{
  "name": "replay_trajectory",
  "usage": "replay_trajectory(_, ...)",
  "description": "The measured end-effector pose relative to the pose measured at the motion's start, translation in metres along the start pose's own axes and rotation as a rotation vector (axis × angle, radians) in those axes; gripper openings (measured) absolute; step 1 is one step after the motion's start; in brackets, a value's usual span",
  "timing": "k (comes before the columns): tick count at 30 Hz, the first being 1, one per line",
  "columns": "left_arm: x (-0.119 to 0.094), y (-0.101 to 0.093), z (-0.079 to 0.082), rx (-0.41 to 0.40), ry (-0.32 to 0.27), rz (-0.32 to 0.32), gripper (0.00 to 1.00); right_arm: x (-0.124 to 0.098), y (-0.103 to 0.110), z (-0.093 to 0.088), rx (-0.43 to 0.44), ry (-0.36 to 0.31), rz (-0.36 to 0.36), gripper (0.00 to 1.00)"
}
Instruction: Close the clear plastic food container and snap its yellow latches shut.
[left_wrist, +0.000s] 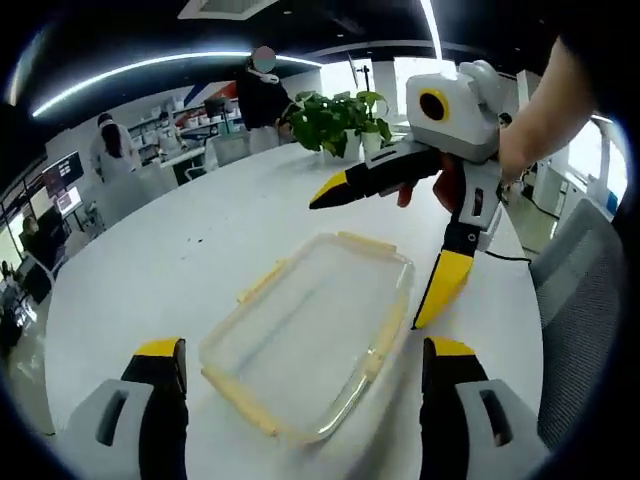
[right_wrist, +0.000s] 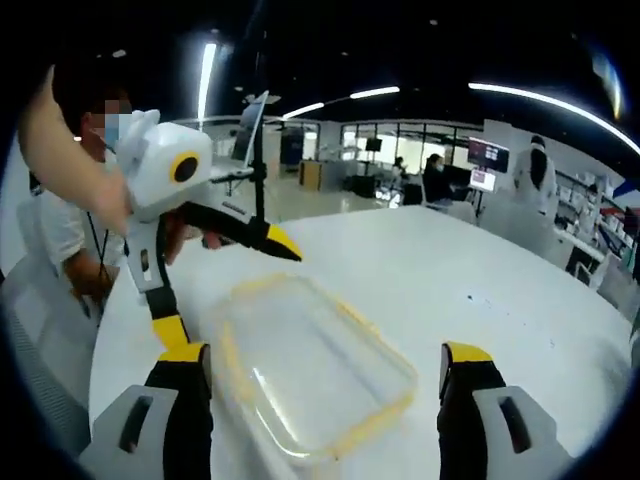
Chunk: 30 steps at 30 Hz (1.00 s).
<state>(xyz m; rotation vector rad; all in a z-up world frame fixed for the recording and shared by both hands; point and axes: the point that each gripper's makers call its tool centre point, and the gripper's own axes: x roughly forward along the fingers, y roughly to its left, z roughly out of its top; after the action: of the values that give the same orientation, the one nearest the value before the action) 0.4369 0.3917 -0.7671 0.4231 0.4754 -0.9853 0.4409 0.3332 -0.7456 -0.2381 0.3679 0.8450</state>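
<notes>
The clear rectangular plastic food container with yellow latches lies on the round white table, with the left gripper and right gripper both spread wide and empty above it, seemingly poised to press the latches down.

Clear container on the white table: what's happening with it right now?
A person holds tongs in each hand over a clear container with yellow latches, sitting on a round white table. The left tongs and the right tongs are both open, apart from it. A potted plant stands farther back.
</notes>
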Motion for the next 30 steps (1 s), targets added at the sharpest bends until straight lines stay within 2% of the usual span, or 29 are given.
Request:
replay_trajectory(10, -0.008, -0.009, -0.002, -0.043, -0.032, 0.021, 0.99, -0.012, 0.006, -0.005, 0.046, -0.027, -0.033, 0.95)
replay_trajectory(17, -0.016, -0.004, 0.004, -0.098, -0.086, 0.080, 0.98, -0.021, 0.008, -0.005, 0.072, -0.044, -0.061, 0.94)
replay_trajectory(22, -0.021, -0.005, -0.001, -0.139, -0.079, 0.088, 0.99, -0.025, 0.010, -0.006, 0.076, -0.044, -0.067, 0.94)
replay_trajectory(27, -0.031, -0.004, 0.001, -0.143, -0.092, 0.099, 0.99, -0.030, 0.012, -0.002, 0.089, -0.063, -0.073, 0.94)
replay_trajectory(30, -0.033, -0.002, 0.001, -0.175, -0.108, 0.111, 0.99, -0.030, 0.015, -0.001, 0.095, -0.068, -0.071, 0.94)
